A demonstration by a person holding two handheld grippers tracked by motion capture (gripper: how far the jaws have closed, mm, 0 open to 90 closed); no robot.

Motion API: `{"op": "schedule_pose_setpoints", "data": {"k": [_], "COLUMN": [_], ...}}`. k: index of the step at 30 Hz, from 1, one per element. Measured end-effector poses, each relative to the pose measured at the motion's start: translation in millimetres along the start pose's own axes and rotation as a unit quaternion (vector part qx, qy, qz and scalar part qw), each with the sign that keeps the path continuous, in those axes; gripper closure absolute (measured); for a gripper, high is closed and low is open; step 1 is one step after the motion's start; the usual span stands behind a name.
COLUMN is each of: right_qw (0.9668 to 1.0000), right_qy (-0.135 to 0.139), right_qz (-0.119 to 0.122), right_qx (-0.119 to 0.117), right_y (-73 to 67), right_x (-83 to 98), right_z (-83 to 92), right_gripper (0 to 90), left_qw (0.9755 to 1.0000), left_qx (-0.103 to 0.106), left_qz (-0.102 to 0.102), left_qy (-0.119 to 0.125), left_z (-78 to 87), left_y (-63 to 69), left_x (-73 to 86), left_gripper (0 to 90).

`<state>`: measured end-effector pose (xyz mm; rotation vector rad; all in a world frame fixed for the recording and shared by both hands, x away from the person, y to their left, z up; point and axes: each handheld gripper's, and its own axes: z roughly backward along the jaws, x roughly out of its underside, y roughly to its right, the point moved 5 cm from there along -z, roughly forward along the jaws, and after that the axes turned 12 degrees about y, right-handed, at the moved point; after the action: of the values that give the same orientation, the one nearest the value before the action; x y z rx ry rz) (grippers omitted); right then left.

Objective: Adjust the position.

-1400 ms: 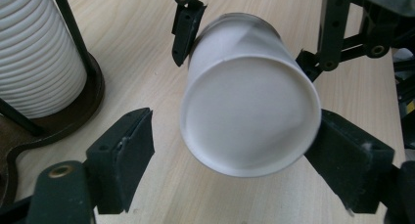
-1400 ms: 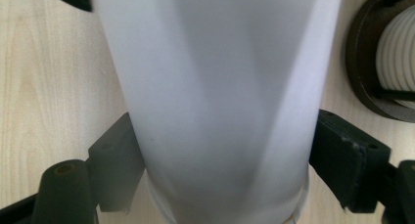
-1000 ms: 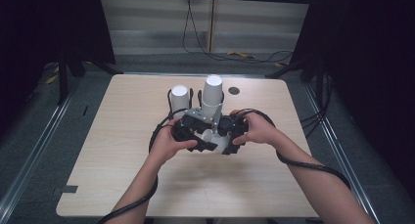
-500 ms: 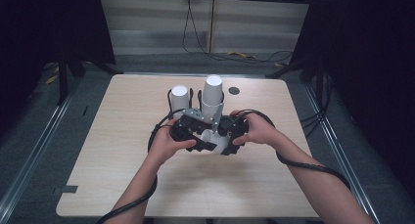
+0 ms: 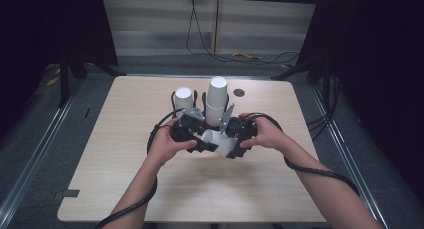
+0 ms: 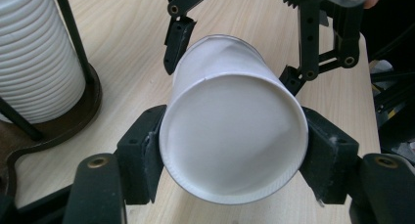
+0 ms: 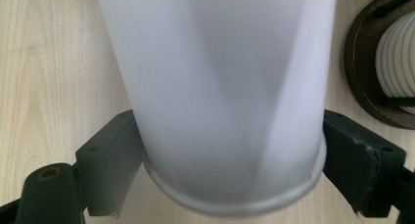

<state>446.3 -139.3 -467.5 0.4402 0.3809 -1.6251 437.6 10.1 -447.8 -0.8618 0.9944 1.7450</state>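
Note:
A white paper cup (image 5: 220,140) lies on its side above the table, held between my two grippers. In the left gripper view its flat base (image 6: 234,138) faces the camera. My left gripper (image 6: 235,155) (image 5: 206,143) is shut on that end; its jaws have just been closing with the cup between them. Both pads (image 6: 147,150) press its sides. My right gripper (image 7: 230,170) (image 5: 231,145) is shut on the rim end (image 7: 230,111), and it also shows at the cup's far end as the right gripper (image 6: 240,57).
Two stacks of white cups stand in black wire holders just behind the hands: a short stack (image 5: 183,99) and a taller stack (image 5: 217,101). One stack (image 6: 36,57) is close at my left gripper's side. A small dark disc (image 5: 239,92) lies near the table's far edge.

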Motion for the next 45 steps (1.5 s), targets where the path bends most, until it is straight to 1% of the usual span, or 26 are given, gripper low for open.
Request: {"op": "schedule_pose_setpoints", "data": {"k": [1, 3, 4, 6, 8, 13, 14, 16, 17, 19, 20, 21, 22, 23, 24, 26, 27, 29, 30, 32, 33, 36, 37, 41, 43, 45], "right_qw": [1.0, 0.9999, 0.9999, 0.9998, 0.9996, 0.9987, 0.9985, 0.9979, 0.9972, 0.9967, 0.9964, 0.9961, 0.9955, 0.9953, 0.9948, 0.9945, 0.9942, 0.9935, 0.9936, 0.9933, 0.9929, 0.9913, 0.9911, 0.9898, 0.9888, 0.9883], "right_qy": [0.001, 0.001, 0.002, 0.006, 0.011, 0.03, 0.035, 0.043, 0.052, 0.062, 0.064, 0.07, 0.074, 0.082, 0.087, 0.09, 0.093, 0.097, 0.097, 0.099, 0.102, 0.113, 0.114, 0.122, 0.127, 0.132], "right_qz": [-0.007, -0.009, -0.015, -0.02, -0.025, -0.037, -0.037, -0.042, -0.046, -0.045, -0.05, -0.047, -0.053, -0.044, -0.044, -0.048, -0.046, -0.052, -0.05, -0.053, -0.055, -0.062, -0.062, -0.067, -0.071, -0.07], "right_qx": [-0.001, 0.004, 0.001, 0.005, 0.01, 0.017, 0.017, 0.025, 0.026, 0.025, 0.025, 0.028, 0.027, 0.027, 0.028, 0.026, 0.027, 0.027, 0.029, 0.029, 0.029, 0.027, 0.029, 0.029, 0.029, 0.032], "right_y": [-0.4, 0.7, 0.2, 1.5, 2.6, 5.1, 5.5, 6.1, 6.6, 7.4, 7.0, 8.0, 7.0, 8.2, 8.0, 7.2, 7.2, 6.4, 6.5, 5.6, 4.9, 3.6, 3.3, 1.7, 1.2, 1.8], "right_x": [1.4, 4.9, 6.1, 8.8, 11.3, 16.5, 17.1, 18.1, 18.7, 20.3, 21.5, 22.2, 23.3, 23.4, 23.7, 24.9, 25.1, 26.1, 26.7, 28.1, 28.7, 30.3, 31.0, 33.1, 33.7, 33.8], "right_z": [0.2, 1.0, 1.4, 2.7, 4.5, 8.5, 9.1, 10.4, 10.8, 11.3, 11.7, 11.2, 11.3, 10.6, 10.2, 9.1, 8.7, 8.1, 7.7, 6.0, 5.2, 2.9, 1.9, -0.7, -1.2, -1.2], "right_gripper": [14.5, 14.4, 14.4, 14.4, 14.4, 14.4, 14.4, 14.4, 14.4, 14.4, 14.4, 14.4, 14.4, 14.3, 14.4, 14.3, 14.4, 14.4, 14.4, 14.4, 14.4, 14.4, 14.4, 14.4, 14.4, 14.4], "left_qw": [1.0, 1.0, 1.0, 1.0, 1.0, 0.9999, 0.9999, 0.9999, 0.9999, 0.9999, 0.9999, 0.9999, 0.9999, 0.9999, 0.9998, 0.9998, 0.9998, 0.9998, 0.9997, 0.9997, 0.9997, 0.9997, 0.9997, 0.9997, 0.9997, 0.9997], "left_qx": [-0.001, -0.002, -0.003, -0.002, -0.005, -0.007, -0.007, -0.008, -0.009, -0.01, -0.01, -0.012, -0.013, -0.014, -0.014, -0.012, -0.014, -0.016, -0.017, -0.018, -0.018, -0.02, -0.02, -0.022, -0.022, -0.022], "left_qz": [-0.001, 0.0, -0.001, 0.004, 0.003, 0.008, 0.008, 0.008, 0.007, 0.009, 0.008, 0.009, 0.01, 0.01, 0.011, 0.013, 0.014, 0.014, 0.016, 0.014, 0.014, 0.013, 0.011, 0.007, 0.008, 0.006], "left_qy": [0.0, -0.001, -0.006, 0.002, -0.001, 0.002, 0.006, 0.003, 0.001, 0.003, 0.003, 0.005, 0.002, 0.002, 0.002, 0.006, 0.006, 0.005, 0.007, 0.007, 0.003, 0.004, 0.0, -0.001, 0.002, -0.003], "left_z": [1.3, 3.9, 6.6, 8.8, 12.0, 16.8, 16.9, 19.2, 20.1, 20.9, 21.4, 22.1, 23.3, 24.2, 25.0, 25.4, 25.8, 26.8, 27.2, 27.3, 27.9, 27.8, 28.5, 30.5, 30.9, 32.2], "left_y": [-0.8, -1.5, -2.6, -2.9, -3.6, -5.1, -5.4, -6.3, -6.9, -7.2, -7.7, -8.3, -8.7, -9.4, -10.0, -10.5, -11.0, -11.6, -11.7, -11.9, -12.3, -13.4, -13.2, -12.5, -11.8, -11.6], "left_x": [0.1, 0.2, 0.3, -0.2, -0.5, -2.3, -2.7, -3.6, -3.7, -3.9, -3.9, -4.0, -4.1, -4.3, -4.4, -4.5, -4.6, -4.8, -4.8, -5.2, -5.3, -6.2, -6.8, -9.8, -10.7, -11.5], "left_gripper": [34.1, 34.1, 34.1, 34.1, 34.1, 34.0, 34.1, 34.1, 34.0, 34.0, 34.0, 34.0, 34.0, 34.0, 34.0, 34.0, 34.0, 34.0, 34.0, 34.0, 34.0, 34.0, 34.0, 34.0, 34.0, 33.9]}}
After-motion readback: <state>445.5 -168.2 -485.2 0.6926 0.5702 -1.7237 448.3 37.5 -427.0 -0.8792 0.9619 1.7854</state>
